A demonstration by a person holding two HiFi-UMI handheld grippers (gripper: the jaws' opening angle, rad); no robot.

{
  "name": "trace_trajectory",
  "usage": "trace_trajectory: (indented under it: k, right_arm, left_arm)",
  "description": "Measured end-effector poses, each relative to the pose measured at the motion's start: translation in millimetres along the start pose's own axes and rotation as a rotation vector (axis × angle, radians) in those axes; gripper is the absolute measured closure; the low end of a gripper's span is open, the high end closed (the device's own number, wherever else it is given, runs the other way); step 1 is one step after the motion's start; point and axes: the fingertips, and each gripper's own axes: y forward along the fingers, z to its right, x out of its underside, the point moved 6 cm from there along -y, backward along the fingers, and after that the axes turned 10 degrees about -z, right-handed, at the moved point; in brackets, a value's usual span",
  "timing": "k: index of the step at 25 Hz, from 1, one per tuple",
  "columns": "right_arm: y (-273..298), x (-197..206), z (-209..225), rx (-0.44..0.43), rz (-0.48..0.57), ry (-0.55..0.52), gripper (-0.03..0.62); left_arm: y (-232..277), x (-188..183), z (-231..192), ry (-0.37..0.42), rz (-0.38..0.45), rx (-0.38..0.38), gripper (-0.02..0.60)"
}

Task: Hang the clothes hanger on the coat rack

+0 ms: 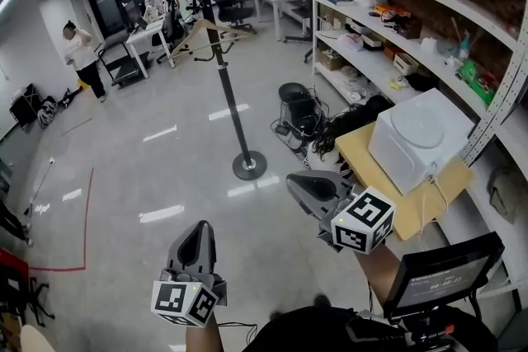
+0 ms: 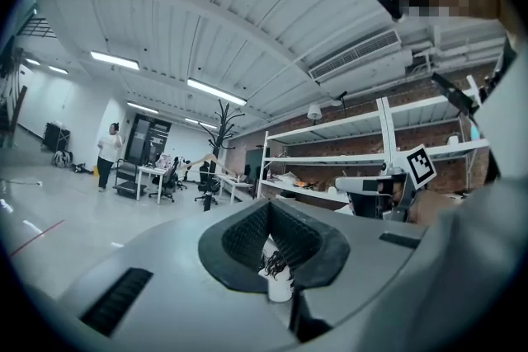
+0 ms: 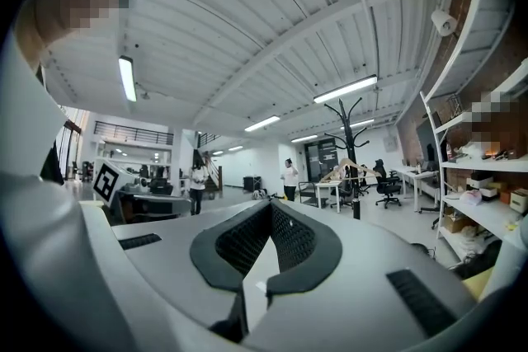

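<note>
A tall black coat rack (image 1: pixel 228 86) stands on the grey floor ahead, on a round base (image 1: pixel 249 165). A wooden clothes hanger (image 1: pixel 213 30) hangs from one of its upper hooks. Both grippers are low in the head view, well short of the rack and pointing level towards it. My left gripper (image 1: pixel 200 228) is shut with nothing in it. My right gripper (image 1: pixel 297 182) is shut and empty too. The left gripper view shows the rack (image 2: pixel 221 124) far off beyond its closed jaws (image 2: pixel 269 207). In the right gripper view the rack (image 3: pixel 349 132) and hanger (image 3: pixel 345 170) stand beyond its closed jaws (image 3: pixel 271 207).
Long white shelving (image 1: pixel 396 29) full of clutter runs along the right. A wooden table (image 1: pixel 363 148) with a white box (image 1: pixel 419 136) stands near my right gripper. A black bin and cables (image 1: pixel 299 110) lie right of the rack. A person (image 1: pixel 81 53) stands far left by desks and chairs.
</note>
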Motion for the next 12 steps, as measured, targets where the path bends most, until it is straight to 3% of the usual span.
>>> trace_trajectory:
  k: [6,12]
  right_arm:
    - [-5.5,5.6,6.6,-0.002,0.008,-0.011,0.589]
    - [-24.3,-8.4,24.0,0.000,0.019,-0.001,0.589]
  left_arm:
    - [9.1,7.5,10.4,0.002,-0.001,0.011,0.582]
    - [16.2,-7.5,34.2,0.014,-0.016,0.006,0.581]
